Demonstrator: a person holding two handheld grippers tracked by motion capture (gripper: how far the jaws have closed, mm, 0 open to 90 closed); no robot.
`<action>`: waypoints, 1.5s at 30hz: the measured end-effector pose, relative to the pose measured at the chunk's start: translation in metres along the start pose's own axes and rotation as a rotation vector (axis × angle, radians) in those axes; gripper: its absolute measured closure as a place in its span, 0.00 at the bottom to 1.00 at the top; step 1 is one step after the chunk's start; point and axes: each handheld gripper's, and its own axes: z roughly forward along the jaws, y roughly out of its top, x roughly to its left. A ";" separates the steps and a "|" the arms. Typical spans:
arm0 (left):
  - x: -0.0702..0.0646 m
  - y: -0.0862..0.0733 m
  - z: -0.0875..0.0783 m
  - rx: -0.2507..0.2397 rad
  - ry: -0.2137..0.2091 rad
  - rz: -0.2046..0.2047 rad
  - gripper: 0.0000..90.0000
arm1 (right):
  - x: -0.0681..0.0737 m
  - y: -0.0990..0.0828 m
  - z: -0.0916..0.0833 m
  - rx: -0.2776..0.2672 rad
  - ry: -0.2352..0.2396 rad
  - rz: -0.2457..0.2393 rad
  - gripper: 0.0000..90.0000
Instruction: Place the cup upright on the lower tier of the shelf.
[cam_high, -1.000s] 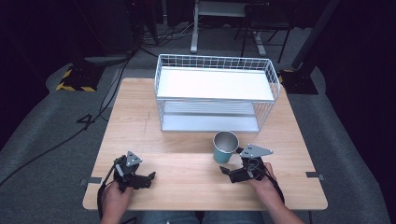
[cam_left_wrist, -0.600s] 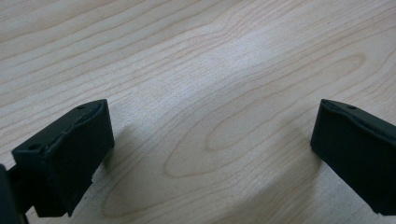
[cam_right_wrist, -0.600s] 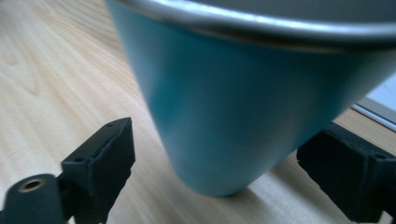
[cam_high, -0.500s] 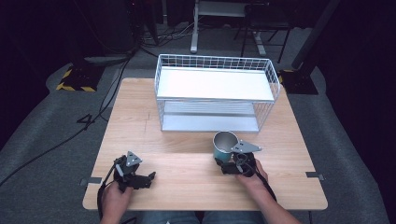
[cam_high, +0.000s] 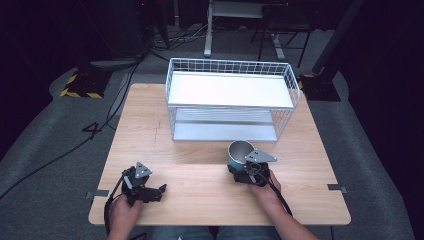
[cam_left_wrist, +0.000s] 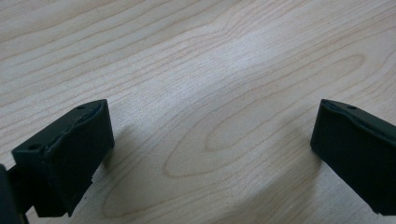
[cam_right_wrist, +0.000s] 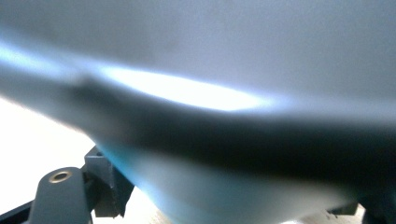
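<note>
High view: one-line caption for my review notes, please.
Right gripper shut on teal cup before wire shelf; left gripper rests open.

A lab room: a light wooden worktop (cam_high: 200, 150) on grey carpet (cam_high: 45, 150), black cables (cam_high: 115, 95), yellow-black warning tape (cam_high: 82, 92).

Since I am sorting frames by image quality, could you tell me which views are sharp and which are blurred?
High view: evenly lit table, dark surroundings. Left gripper view: crisp wood grain, soft shadows beside the jaws. Right gripper view: the cup sits too close, badly out of focus, with a bright glare streak.
</note>
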 end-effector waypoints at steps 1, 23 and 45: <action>0.000 0.000 0.000 0.000 0.000 0.000 0.00 | 0.000 0.000 0.000 0.001 -0.003 0.002 0.24; 0.000 0.000 0.000 0.000 0.000 0.000 0.00 | -0.004 0.008 -0.010 -0.009 -0.001 0.012 0.25; 0.000 0.000 0.000 0.000 0.000 0.000 0.00 | -0.020 0.054 -0.010 -0.055 -0.014 0.028 0.25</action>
